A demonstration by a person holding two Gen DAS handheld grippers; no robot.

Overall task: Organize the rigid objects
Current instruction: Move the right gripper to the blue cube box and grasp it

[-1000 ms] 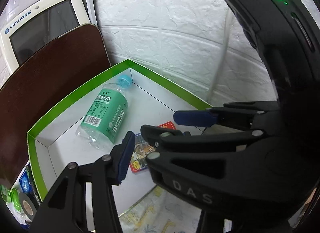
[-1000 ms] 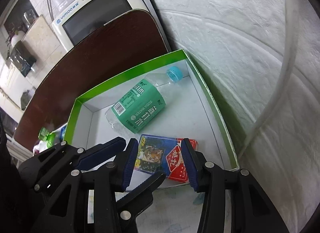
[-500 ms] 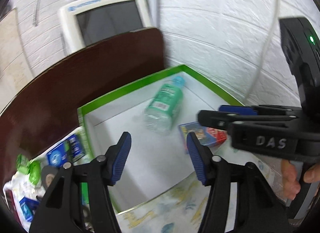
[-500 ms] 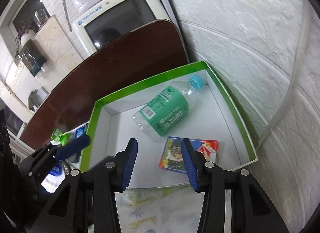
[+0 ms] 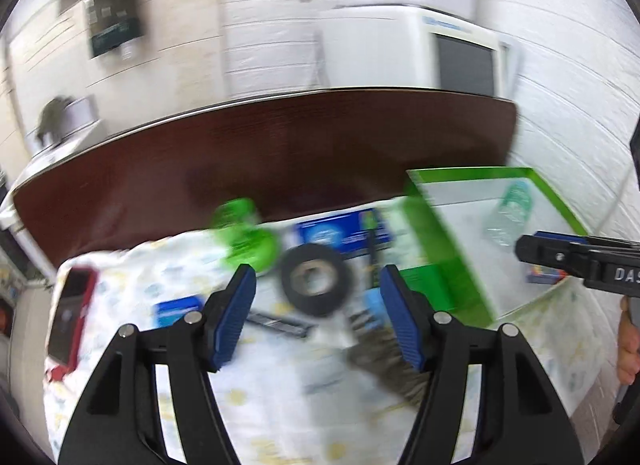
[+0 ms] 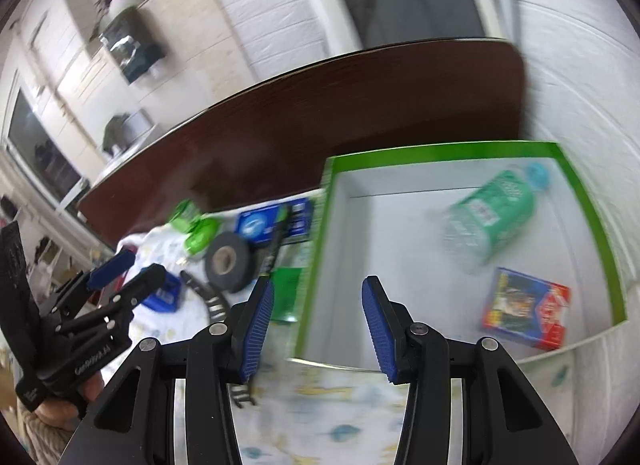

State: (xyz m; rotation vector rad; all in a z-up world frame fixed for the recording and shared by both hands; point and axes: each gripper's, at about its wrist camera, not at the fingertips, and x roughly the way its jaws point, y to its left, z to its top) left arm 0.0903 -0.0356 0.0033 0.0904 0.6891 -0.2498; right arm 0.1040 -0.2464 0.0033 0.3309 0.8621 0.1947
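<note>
A green-rimmed white box (image 6: 592, 217) holds a green water bottle (image 6: 492, 217) lying on its side and a pack of playing cards (image 6: 524, 309). Left of the box, on the patterned cloth, lie a black tape roll (image 5: 316, 281), green clips (image 5: 244, 233), a blue packet (image 5: 340, 231) and a red phone (image 5: 70, 313). My left gripper (image 5: 316, 317) is open and empty above the cloth, near the tape roll. My right gripper (image 6: 316, 329) is open and empty over the box's front left wall. The tape roll also shows in the right wrist view (image 6: 230, 261).
A dark brown board (image 5: 280, 153) stands behind the cloth, with a white monitor (image 5: 452, 53) behind it. A white brick wall (image 6: 580, 77) is to the right of the box. A small blue box (image 5: 176, 311) and a black comb (image 6: 208, 297) lie on the cloth.
Both grippers have pulled back from the box and swung left. The left one now faces the loose items on the cloth. The cards stay in the box.
</note>
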